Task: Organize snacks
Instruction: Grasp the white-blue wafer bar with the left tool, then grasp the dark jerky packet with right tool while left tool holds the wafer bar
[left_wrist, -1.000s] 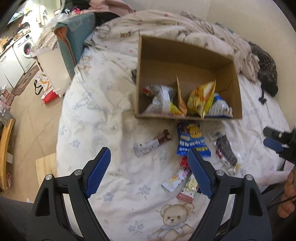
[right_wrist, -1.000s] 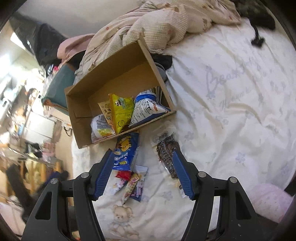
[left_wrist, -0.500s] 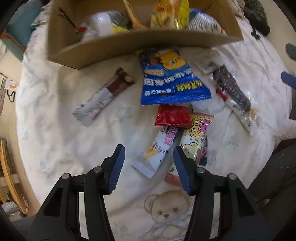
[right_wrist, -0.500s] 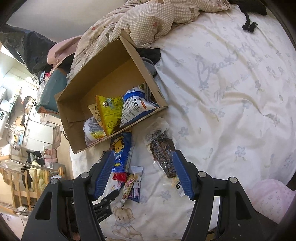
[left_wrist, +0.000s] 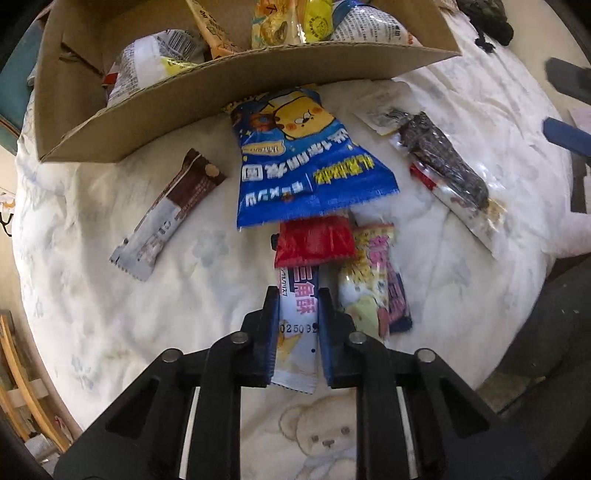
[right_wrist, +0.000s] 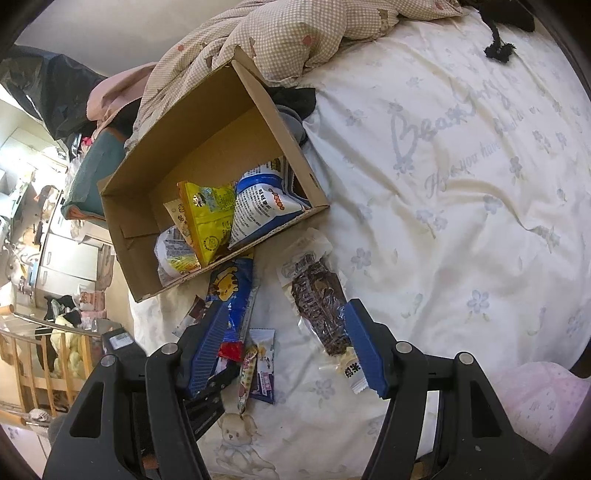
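My left gripper (left_wrist: 297, 308) is shut on a long white snack stick (left_wrist: 297, 325) lying on the bed. Beside it lie a red packet (left_wrist: 314, 242), a pink-yellow packet (left_wrist: 369, 280), a blue bear bag (left_wrist: 306, 162), a brown bar (left_wrist: 173, 210) and a dark snack in clear wrap (left_wrist: 443, 166). The cardboard box (left_wrist: 229, 88) behind them holds several snack bags. My right gripper (right_wrist: 284, 347) is open and empty above the bed, with the dark snack (right_wrist: 319, 306) just ahead of its right finger. The box (right_wrist: 207, 155) shows in its view too.
A checked blanket (right_wrist: 295, 33) is bunched behind the box. The white floral sheet (right_wrist: 461, 184) stretches to the right. A black cloth (left_wrist: 484, 14) lies at the far right. The bed edge and floor (left_wrist: 14, 295) are to the left.
My left gripper has dropped down over the white snack stick and its jaws have closed on it. My right gripper has stayed open and nearly still.
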